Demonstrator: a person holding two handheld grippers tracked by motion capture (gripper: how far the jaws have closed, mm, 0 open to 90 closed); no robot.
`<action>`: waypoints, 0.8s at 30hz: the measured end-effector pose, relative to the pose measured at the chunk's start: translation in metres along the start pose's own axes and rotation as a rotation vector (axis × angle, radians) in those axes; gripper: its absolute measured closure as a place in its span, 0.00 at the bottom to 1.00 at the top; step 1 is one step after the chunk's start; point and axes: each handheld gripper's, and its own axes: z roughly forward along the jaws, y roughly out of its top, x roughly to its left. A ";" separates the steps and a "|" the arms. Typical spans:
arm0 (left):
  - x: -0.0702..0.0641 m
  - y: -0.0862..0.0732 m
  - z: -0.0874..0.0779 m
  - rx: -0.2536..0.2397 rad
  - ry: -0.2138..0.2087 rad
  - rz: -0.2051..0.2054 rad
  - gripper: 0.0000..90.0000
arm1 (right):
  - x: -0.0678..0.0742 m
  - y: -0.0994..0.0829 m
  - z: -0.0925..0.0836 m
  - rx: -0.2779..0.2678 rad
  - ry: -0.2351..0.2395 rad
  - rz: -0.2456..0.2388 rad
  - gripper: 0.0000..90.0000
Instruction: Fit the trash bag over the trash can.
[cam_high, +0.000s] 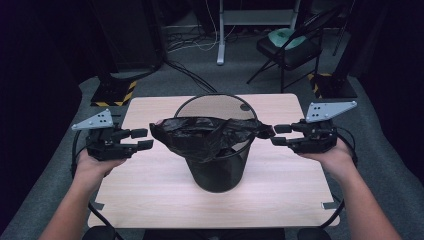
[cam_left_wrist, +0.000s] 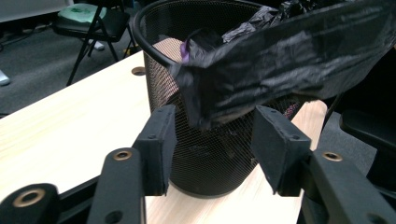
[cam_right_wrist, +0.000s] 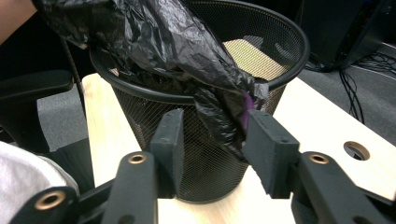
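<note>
Both jaws of the left hand-held gripper (cam_high: 143, 139) stand apart, a corner of the black bag (cam_high: 207, 132) hanging loose between them, pads clear of it. On the right hand-held gripper (cam_high: 277, 135) the jaws are apart too, with the bag's other end lying against one pad, unclamped. Stretched flat over the mesh bin (cam_high: 217, 172) mid-worktop (cam_high: 150, 185), the bag seems released; judging by that, its mouth is not yet opened or folded over the rim.

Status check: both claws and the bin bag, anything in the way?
Left claw and right claw open, no grip. Black bag slack across the mesh bin rim, ends hanging between the jaws. Nothing blocking.
</note>
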 end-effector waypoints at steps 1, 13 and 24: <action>0.000 0.002 -0.002 0.001 0.002 0.002 0.54 | 0.000 0.001 -0.001 -0.001 -0.004 -0.001 0.60; -0.008 0.035 -0.007 -0.033 -0.007 0.029 0.48 | 0.006 0.028 -0.006 -0.027 -0.005 -0.044 0.47; -0.004 0.054 0.003 -0.036 -0.016 0.019 0.42 | 0.013 0.043 0.015 0.001 0.057 -0.100 0.46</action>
